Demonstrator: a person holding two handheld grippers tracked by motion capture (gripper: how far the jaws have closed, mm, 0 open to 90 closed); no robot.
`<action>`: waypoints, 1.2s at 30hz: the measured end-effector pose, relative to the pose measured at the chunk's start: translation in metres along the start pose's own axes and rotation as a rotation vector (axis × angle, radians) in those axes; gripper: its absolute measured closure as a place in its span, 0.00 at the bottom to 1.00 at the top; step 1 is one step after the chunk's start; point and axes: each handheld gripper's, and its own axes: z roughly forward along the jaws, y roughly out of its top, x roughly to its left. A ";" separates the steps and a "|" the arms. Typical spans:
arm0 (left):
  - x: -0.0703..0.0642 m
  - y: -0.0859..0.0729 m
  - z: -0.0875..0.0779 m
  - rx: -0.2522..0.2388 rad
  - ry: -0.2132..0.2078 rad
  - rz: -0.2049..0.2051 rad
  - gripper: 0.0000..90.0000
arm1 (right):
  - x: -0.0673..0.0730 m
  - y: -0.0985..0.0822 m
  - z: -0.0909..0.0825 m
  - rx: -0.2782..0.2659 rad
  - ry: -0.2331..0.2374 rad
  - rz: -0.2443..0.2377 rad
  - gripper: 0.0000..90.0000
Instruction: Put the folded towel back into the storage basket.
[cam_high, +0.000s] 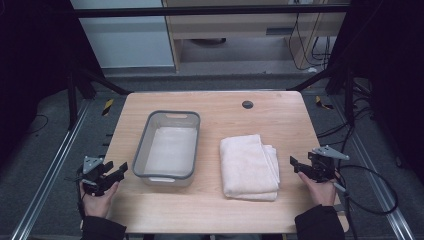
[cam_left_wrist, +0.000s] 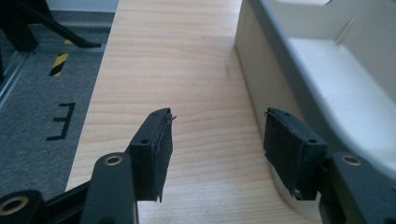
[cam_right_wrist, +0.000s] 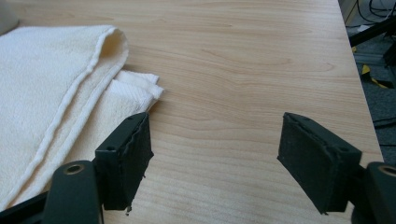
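1. Both hands sit at the near table edge: left gripper jaws apart on nothing, just beside the grey bin's near corner.
2. Right gripper gapes wide too, empty, just right of the folded white towel.
3. Farther back, a dark round grommet.

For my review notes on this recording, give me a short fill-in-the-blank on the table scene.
1. The folded towel lies to the ____ of the grey tub in the high view.
2. The tub holds ____.
3. The right gripper has its jaws ____, beside the towel.

Missing words: right; nothing; open
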 end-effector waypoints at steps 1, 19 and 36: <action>-0.001 0.001 -0.002 -0.011 0.002 -0.001 0.46 | 0.001 0.000 -0.001 0.003 -0.001 -0.005 0.29; -0.011 0.015 -0.014 -0.061 -0.036 0.001 0.39 | 0.005 0.017 -0.012 -0.027 0.041 0.005 0.30; -0.027 0.039 -0.017 -0.089 -0.086 0.026 0.42 | 0.000 0.040 -0.022 -0.091 0.069 0.005 0.32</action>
